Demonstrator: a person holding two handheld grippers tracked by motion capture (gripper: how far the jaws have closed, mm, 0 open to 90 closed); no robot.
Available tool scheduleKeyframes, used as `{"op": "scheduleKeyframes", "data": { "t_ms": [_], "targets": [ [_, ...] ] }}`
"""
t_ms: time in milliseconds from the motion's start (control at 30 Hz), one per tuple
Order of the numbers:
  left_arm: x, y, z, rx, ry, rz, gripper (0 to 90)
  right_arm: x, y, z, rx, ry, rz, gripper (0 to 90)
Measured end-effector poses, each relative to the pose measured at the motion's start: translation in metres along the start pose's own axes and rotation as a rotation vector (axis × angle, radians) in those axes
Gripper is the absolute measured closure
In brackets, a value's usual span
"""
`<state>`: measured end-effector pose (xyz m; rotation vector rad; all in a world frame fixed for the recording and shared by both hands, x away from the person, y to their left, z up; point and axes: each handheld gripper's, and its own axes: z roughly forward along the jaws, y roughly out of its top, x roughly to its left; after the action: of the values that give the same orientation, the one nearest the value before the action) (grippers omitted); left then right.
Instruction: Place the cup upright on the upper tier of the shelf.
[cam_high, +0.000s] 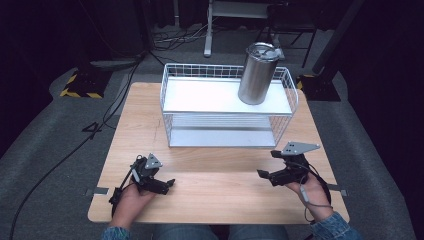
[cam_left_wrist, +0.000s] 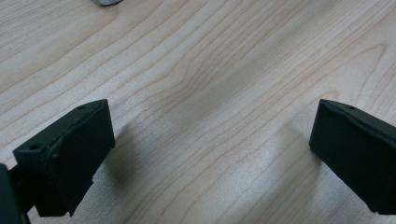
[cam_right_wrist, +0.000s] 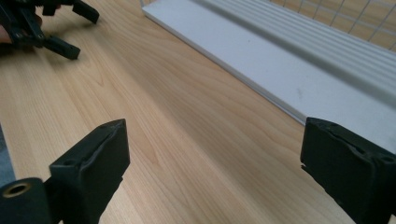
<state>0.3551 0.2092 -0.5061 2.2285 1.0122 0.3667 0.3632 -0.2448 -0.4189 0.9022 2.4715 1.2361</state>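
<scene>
High view: my left gripper (cam_high: 161, 183) and right gripper (cam_high: 268, 175) rest on the pale woodgrain tabletop (cam_high: 215, 165), fingers spread wide, holding nothing. A brushed steel tumbler (cam_high: 257, 73) stands on the white wire rack (cam_high: 227, 107); its lid is hard to make out.

The high view looks forward and down from above the person's side, taking in the whole light wooden tabletop (cam_high: 215, 195). The left gripper view sits very close, facing down onto bare wood grain. The right gripper view looks low across the tabletop toward the white wire shelf rack (cam_right_wrist: 299, 79), which the high view also shows.
</scene>
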Motion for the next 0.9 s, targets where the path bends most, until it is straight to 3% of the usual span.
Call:
{"op": "scheduleKeyframes", "data": {
  "t_ms": [500, 900],
  "targets": [
    [0.0, 0.0, 0.0, 0.0, -0.001, 0.0, 0.5, 0.013, -0.036, 0.033, 0.049, -0.008, 0.029, 8.5],
    [0.0, 0.0, 0.0, 0.0, 0.0, 0.0, 0.5, 0.016, -0.051, 0.044, 0.063, -0.011, 0.054, 8.5]
  ]
}}
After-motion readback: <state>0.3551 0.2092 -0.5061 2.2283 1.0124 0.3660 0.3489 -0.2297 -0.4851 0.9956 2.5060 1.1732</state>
